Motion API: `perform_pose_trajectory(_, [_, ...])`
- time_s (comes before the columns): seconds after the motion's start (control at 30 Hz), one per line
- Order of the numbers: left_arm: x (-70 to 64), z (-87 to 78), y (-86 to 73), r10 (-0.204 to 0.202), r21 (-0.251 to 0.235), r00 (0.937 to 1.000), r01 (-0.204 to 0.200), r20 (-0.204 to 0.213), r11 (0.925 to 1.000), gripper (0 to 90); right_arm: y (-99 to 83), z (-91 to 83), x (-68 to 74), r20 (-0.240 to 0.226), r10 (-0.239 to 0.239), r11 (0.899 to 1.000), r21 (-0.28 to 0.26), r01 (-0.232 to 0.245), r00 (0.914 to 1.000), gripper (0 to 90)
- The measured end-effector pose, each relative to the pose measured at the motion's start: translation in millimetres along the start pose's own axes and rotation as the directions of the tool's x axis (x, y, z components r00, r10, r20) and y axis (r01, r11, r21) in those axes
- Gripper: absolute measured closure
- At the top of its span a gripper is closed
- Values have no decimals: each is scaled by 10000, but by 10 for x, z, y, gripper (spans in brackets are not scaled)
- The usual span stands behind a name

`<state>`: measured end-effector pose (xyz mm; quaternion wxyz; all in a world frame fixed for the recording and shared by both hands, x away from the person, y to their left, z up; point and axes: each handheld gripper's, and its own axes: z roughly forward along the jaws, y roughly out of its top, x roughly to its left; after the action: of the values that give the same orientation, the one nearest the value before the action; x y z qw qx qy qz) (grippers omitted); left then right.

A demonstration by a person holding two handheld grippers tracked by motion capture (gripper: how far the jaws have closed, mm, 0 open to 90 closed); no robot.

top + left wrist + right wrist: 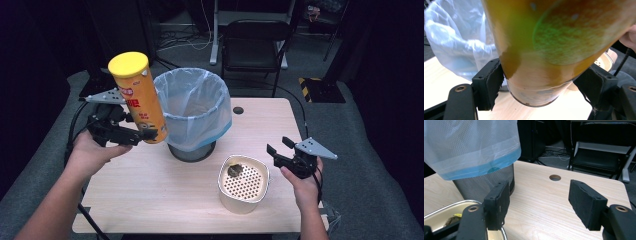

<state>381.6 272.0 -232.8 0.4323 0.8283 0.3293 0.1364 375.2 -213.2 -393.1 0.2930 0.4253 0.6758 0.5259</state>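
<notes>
Left gripper fingers clamped on the can near its base, can held upright in the air just left of the bin. Right gripper fingers apart, empty, beside the strainer tub on the worktop. Step: carry to bin. Next, likely: shift right over the bag opening, then release.

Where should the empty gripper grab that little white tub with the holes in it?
Probably by its rim. The white tub stands upright on the table, wider than the right gripper opens, so I'd come from above on its right side: one jaw inside the edge, one outside the wall. The perforated insert sits just below the rim, so the bite stays shallow.
</notes>
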Motion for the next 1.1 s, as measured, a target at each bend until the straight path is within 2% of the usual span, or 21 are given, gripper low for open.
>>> perform_pose_trajectory(0.2, [47,70,123,-72,-113,10000,72,18,9999,245,-14,0,-28,-22,109,9999,-9,-109,9999,332])
perform_pose_trajectory(0.3, [87,126,212,-103,-60,9999,102,-136,9999,245,-19,-7,-47,-24,161,9999,-17,-161,9999,332])
perform_pose_trajectory(0.4, [104,144,267,-166,-117,9998,165,-72,9998,245,-27,-4,-55,7,143,9999,15,-143,9999,332])
perform_pose_trajectory(0.5, [131,195,342,-126,-23,9997,126,-189,9999,245,-42,14,-54,6,184,9998,79,-184,9998,332])
perform_pose_trajectory(0.73, [254,438,480,-480,-183,9987,476,-196,9987,245,-42,13,-55,16,171,9998,73,-172,9999,332])
perform_pose_trajectory(0.83, [303,544,524,-560,-78,9980,558,-297,9984,245,-50,18,-68,-19,133,9999,76,-133,9999,332])
perform_pose_trajectory(1.1, [417,740,580,-823,-242,9955,812,-475,9964,244,-58,29,-60,-38,189,9998,115,-188,9998,332])
